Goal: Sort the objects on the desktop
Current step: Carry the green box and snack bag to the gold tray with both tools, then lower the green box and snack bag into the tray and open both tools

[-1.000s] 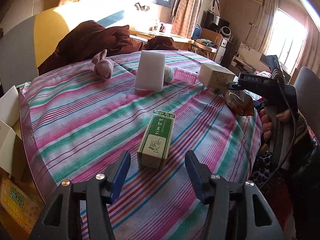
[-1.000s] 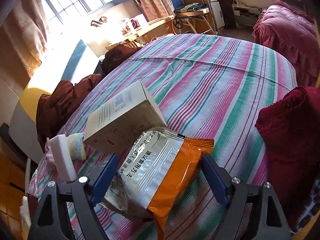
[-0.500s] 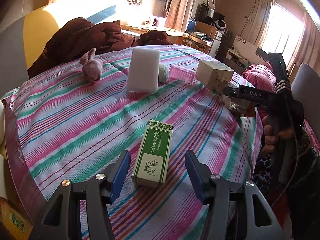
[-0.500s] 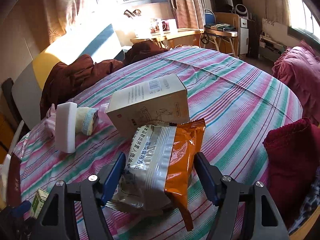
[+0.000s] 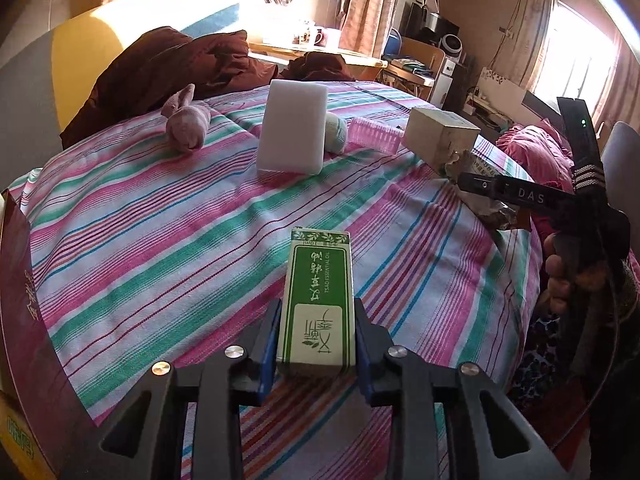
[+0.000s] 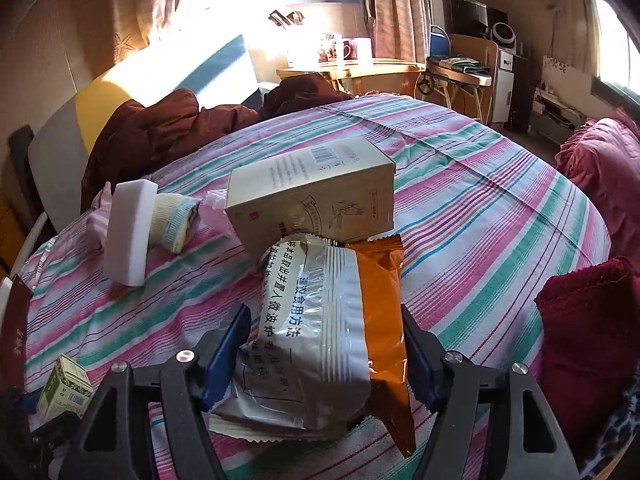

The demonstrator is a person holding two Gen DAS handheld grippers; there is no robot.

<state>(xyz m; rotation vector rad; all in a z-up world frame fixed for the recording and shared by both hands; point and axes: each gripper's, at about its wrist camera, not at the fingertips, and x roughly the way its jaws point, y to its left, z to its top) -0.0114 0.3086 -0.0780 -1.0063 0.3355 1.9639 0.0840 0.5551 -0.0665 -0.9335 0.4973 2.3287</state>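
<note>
The left gripper is clamped on a green box at bottom centre of its view, both pads pressing the box's sides as it lies on the striped cloth. The right gripper straddles a snack bag — blue pads touching its sides, whether they squeeze it I cannot tell. Beyond the bag stands a beige carton; a white sponge stands upright at left.

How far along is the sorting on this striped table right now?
Nothing looks sorted yet. In hand: the left gripper is shut on the green box, and the right gripper straddles the snack bag. Left: the sponge, beige box and socks.
</note>
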